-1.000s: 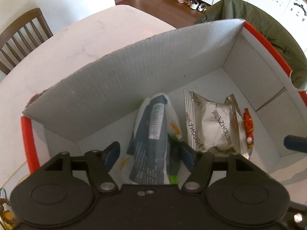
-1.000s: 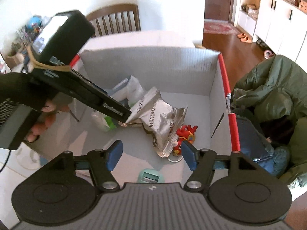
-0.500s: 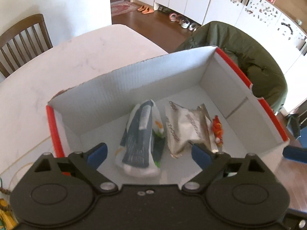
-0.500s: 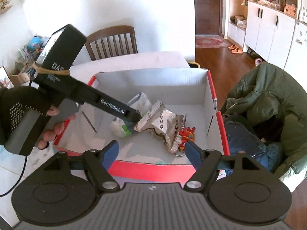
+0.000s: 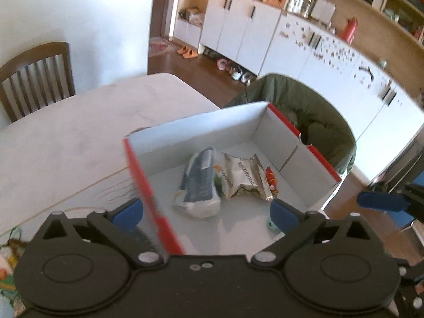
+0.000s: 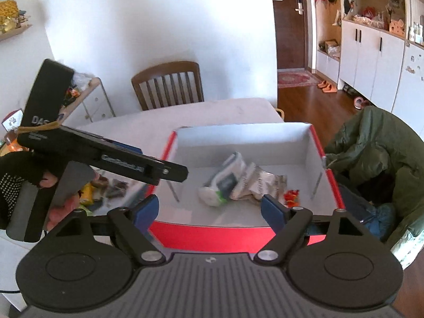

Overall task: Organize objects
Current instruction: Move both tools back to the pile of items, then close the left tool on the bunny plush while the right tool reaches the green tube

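Two hand-held grippers hover over a red-rimmed box [image 6: 238, 234] at the table's [image 5: 79, 137] right edge. The left gripper [image 5: 206, 213] hangs above the box's left wall with its claw spread wide and empty; the right gripper [image 6: 209, 210] sits over the near wall, likewise spread and empty. On the box floor, toward the middle, lie a blue-and-white pouch [image 5: 200, 182] and a silver snack bag [image 5: 245, 179], touching, with a small red toy [image 5: 270, 179] just beside the bag. A mint-coloured item [image 5: 272, 224] rests near the right wall; what it is cannot be made out. More packets [image 6: 103, 189], blurred, lie on the table left of the box. These look light, soft and crinkly, likely slippery; a pinch across a sealed end seam should hold better than the puffed middle.
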The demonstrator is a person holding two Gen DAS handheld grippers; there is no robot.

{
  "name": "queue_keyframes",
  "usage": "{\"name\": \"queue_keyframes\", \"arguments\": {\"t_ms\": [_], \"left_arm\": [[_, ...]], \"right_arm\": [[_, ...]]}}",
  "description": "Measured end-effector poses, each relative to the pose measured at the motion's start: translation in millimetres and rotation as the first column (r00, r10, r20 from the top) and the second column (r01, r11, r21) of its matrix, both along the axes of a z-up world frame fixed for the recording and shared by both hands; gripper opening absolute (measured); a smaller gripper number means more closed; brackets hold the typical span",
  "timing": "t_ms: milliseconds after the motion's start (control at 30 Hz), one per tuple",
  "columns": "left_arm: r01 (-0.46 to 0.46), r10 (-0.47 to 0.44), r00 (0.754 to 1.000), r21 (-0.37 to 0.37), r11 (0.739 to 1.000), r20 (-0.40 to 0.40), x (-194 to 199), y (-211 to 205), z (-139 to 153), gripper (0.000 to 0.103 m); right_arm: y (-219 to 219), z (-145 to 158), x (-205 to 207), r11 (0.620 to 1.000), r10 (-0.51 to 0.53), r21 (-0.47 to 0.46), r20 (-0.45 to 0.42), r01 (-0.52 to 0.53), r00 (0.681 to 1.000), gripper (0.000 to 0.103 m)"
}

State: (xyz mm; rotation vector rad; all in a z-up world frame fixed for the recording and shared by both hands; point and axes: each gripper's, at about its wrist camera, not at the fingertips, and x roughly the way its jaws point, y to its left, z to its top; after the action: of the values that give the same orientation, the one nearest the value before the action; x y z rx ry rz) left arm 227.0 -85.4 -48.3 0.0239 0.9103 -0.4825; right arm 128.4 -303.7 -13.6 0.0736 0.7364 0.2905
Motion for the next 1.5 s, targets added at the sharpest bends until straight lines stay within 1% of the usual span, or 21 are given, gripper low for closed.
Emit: {"name": "queue_keyframes", "arguments": {"t_ms": [133,267,400,533,667,767,933,1000,1100,1267,1367,1500], "left_arm": [[-0.026,0.026,0.999,-0.024,0.999,0.025,-18.9,38.5,9.2,0.102],[-0.048,0.049,0.998,-0.024,0.999,0.043,-36.7,74.8,14.1,0.102],[-0.088,0.091,0.993,-0.040,0.995,0.072,-55.4,115.0,20.9,0.103],[-0.146,0.149,0.982,-0.037,0.989,0.113,-74.8,155.6,25.8,0.103],[-0.207,0.209,0.962,-0.033,0.978,0.178,-92.0,194.5,28.7,0.103],[-0.255,0.255,0.947,-0.021,0.967,0.195,-100.4,222.0,26.1,0.103],[-0.310,0.307,0.938,-0.013,0.951,0.161,-110.3,264.5,13.6,0.103],[-0.324,0.320,0.935,0.001,0.946,0.155,-114.3,275.6,4.8,0.103],[-0.325,0.321,0.937,0.007,0.946,0.137,-118.9,285.7,-11.2,0.103],[-0.333,0.331,0.938,0.005,0.943,0.107,-121.1,291.0,-40.1,0.103],[-0.319,0.318,0.944,0.000,0.948,0.089,-118.1,288.7,-57.9,0.103],[-0.290,0.285,0.953,0.038,0.956,0.100,-112.3,280.8,-79.4,0.103]], "right_arm": [[25.6,5.7,-10.6,1.000,0.000,-0.007,0.023,0.000,1.000,0.085],[53.6,8.5,-19.1,1.000,0.005,-0.009,0.032,-0.005,0.999,0.085],[82.6,9.9,-26.7,1.000,0.022,-0.012,0.041,-0.022,0.999,0.085],[110.6,10.0,-33.6,0.999,0.042,-0.017,0.057,-0.041,0.998,0.085],[134.6,6.3,-35.2,0.999,0.055,-0.002,0.060,-0.055,0.997,0.085],[153.5,0.8,-33.1,0.997,0.078,-0.023,0.055,-0.077,0.995,0.085],[183.1,-11.3,-22.9,0.991,0.122,-0.055,0.015,-0.121,0.992,0.085],[194.7,-17.8,-16.2,0.987,0.147,-0.070,-0.009,-0.147,0.989,0.085],[207.4,-28.0,-4.5,0.982,0.168,-0.077,-0.040,-0.171,0.985,0.085],[233.1,-48.6,17.1,0.972,0.202,-0.108,-0.086,-0.210,0.976,0.085],[248.2,-62.7,30.0,0.959,0.234,-0.140,-0.109,-0.248,0.966,0.085],[268.7,-82.6,47.0,0.934,0.283,-0.180,-0.152,-0.308,0.947,0.085]]}}
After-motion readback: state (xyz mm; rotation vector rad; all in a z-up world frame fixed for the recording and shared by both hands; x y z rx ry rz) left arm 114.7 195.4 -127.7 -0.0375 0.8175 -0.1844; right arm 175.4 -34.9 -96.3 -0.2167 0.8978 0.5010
